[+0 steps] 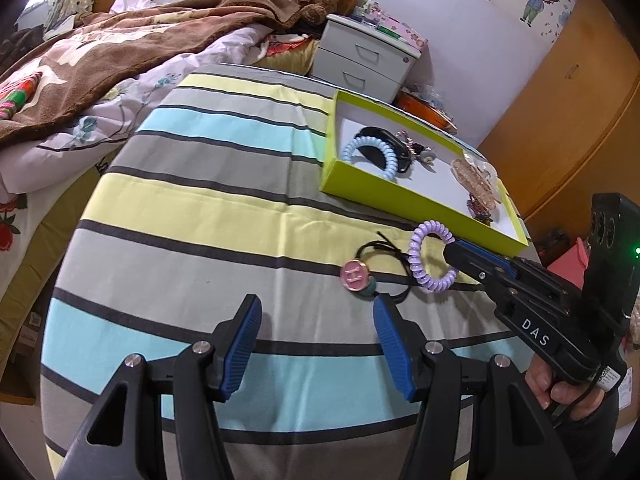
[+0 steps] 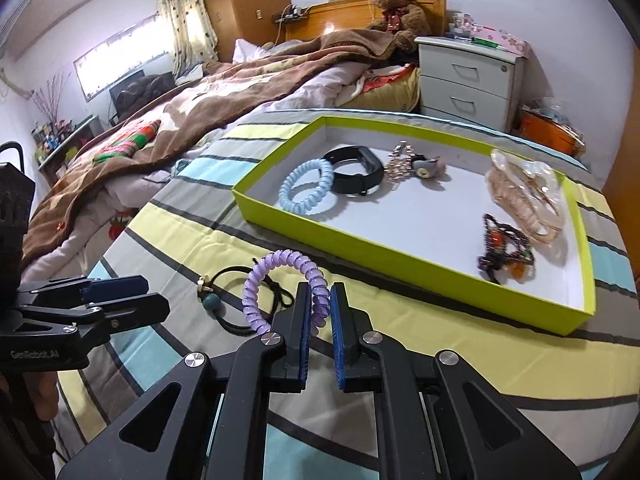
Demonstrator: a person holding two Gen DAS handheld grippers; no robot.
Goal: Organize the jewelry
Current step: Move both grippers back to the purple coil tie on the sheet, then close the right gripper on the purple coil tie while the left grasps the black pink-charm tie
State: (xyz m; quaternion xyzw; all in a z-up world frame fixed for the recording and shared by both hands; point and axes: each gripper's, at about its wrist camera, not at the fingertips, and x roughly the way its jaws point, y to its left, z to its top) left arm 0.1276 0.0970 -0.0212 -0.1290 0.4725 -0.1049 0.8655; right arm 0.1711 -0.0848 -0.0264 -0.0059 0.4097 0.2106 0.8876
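**Purple coil pinched at one edge — mind the tray wall**

Left wrist view first: your left gripper stands with its jaws wide apart and nothing between them, hovering over the striped cloth. Just ahead lies the black hair tie with the pink charm, not yet collected. Over to the right, your right gripper has the purple coil hair tie by one side of the ring, and the rest hangs free. That is the risk: a springy coil held at one spot can swing or stretch and slip out.

Right wrist view now: the jaws are clamped on the purple coil, only a short arc of it between the pads. The green tray sits ahead, its near wall between you and the white floor. Carry low and the dangling loop could catch that wall. The blue coil and black band crowd the left end; drop there and things tangle.
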